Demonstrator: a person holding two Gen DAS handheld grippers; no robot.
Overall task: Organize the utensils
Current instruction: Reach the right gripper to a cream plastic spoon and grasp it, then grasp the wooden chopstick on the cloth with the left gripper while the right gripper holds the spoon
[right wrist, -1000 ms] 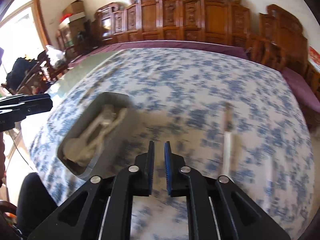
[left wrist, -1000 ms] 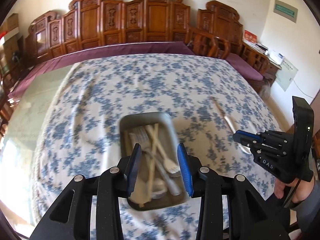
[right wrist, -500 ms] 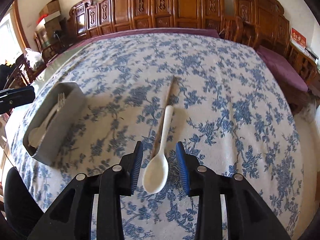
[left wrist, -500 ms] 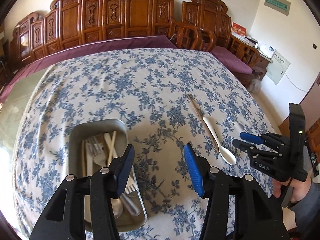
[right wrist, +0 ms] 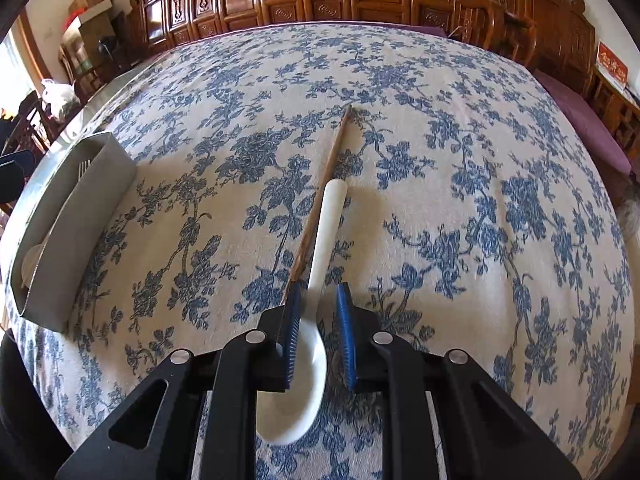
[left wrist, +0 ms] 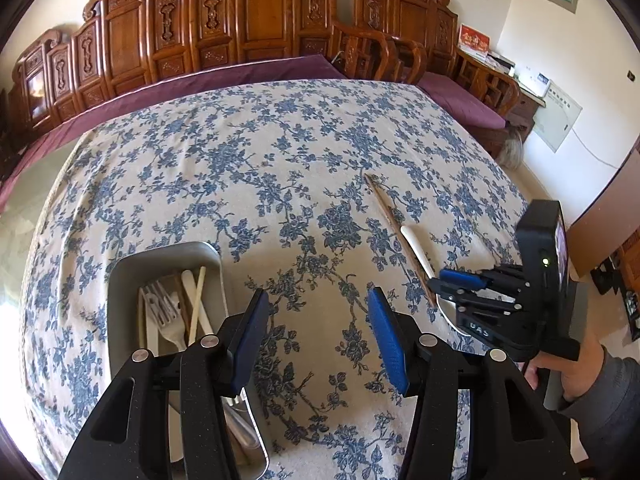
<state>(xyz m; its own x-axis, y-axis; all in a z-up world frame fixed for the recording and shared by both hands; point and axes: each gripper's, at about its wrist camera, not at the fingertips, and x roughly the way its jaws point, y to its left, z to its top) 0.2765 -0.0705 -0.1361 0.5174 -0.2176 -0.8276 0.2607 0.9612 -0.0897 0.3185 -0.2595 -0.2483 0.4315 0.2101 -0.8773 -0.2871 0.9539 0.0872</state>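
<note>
1. The tray (left wrist: pixel 120 280) sat on the left of the surface (left wrist: pixel 240 160). It held forks and other sticks and spoons. I think the spoon had to end up there too.
2. The left gripper (left wrist: pixel 316 332) hung just right of the tray, above the cloth. Its jaws had just been opening and stood apart, with nothing between them. It was best kept out of the way, so the path to the tray stayed free.
3. A brown chopstick (right wrist: pixel 332 160) lay right beside the white spoon (right wrist: pixel 324 240), touching it along the handle. The squeeze needed to catch only the spoon. If the chopstick got caught too, both could slip.
4. The right gripper (right wrist: pixel 320 328) was low over the spoon, where the handle met the bowl. Its jaws had just been closing with the spoon between them. One pad looked to be on the spoon, and a small gap showed at the other, so it was not clamped yet.
5. The spoon looked smooth and slippery. I think a slow, firm squeeze came first, then a straight lift, then a move across to the tray.
</note>
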